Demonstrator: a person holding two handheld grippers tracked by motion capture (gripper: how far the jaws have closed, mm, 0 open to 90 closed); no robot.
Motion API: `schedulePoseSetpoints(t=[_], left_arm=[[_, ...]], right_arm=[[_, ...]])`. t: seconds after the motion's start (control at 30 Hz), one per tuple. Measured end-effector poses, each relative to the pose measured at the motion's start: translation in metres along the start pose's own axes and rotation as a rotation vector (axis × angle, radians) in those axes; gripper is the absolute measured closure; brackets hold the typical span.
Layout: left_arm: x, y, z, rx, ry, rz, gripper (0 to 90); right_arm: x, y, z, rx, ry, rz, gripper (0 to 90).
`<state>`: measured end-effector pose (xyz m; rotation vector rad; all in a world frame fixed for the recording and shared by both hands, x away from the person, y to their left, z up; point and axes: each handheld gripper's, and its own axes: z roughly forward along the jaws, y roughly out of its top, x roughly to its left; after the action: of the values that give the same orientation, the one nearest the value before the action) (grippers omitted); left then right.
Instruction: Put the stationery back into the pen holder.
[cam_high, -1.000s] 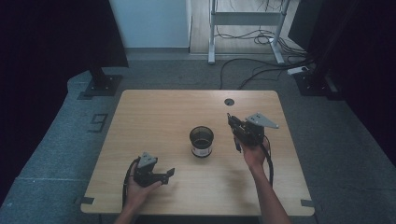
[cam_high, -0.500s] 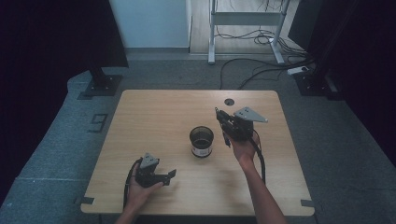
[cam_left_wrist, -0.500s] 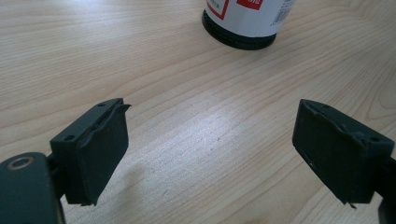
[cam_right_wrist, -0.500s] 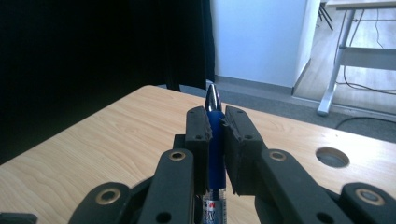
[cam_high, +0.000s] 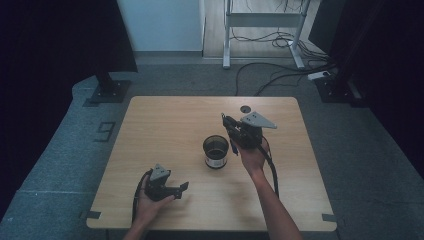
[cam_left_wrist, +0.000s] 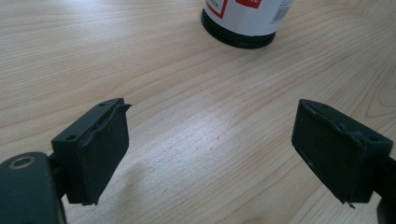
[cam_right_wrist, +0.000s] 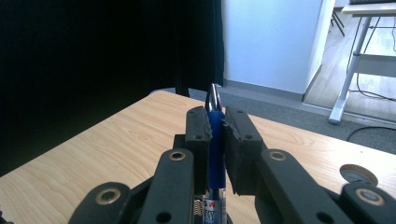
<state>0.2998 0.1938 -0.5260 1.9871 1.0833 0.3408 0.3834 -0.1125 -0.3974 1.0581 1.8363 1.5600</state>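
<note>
High view: my right gripper (cam_high: 231, 126) is raised just right of and beyond the cup (cam_high: 216, 151), which stands mid-desk (cam_high: 165, 125); cup's inside looks dark, can't tell contents. My left gripper (cam_high: 181, 188) sits low near the desk's front edge, left of and nearer me than the cup.

Left gripper view: jaws spread wide, nothing btwn them; cup's base (cam_left_wrist: 243, 21) straight ahead, well apart.

Right gripper view: jaws clamped on a blue pen (cam_right_wrist: 215, 135), tip pointing up past the pads.
</note>
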Motion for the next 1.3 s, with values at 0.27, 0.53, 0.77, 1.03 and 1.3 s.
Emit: schedulePoseSetpoints(t=[0.27, 0.53, 0.77, 1.03, 1.3], left_arm=[[-0.001, 0.000, 0.000, -0.001, -0.001, -0.003, 11.2], [0.000, 0.000, -0.001, 0.002, -0.004, -0.001, 11.2], [0.000, 0.001, -0.001, 0.003, -0.006, 0.001, 11.2], [0.003, 0.001, -0.003, 0.000, -0.005, -0.004, 11.2], [0.003, 0.000, -0.003, -0.003, -0.003, -0.008, 11.2]], right_arm=[[0.005, 0.005, 0.006, -0.005, 0.007, -0.003, 78.9], [0.014, 0.010, 0.019, -0.002, 0.019, -0.010, 78.9], [0.022, 0.013, 0.029, 0.004, 0.026, -0.019, 78.9], [0.028, 0.013, 0.046, 0.015, 0.030, -0.017, 78.8], [0.027, 0.007, 0.056, 0.031, 0.009, -0.019, 78.8]])
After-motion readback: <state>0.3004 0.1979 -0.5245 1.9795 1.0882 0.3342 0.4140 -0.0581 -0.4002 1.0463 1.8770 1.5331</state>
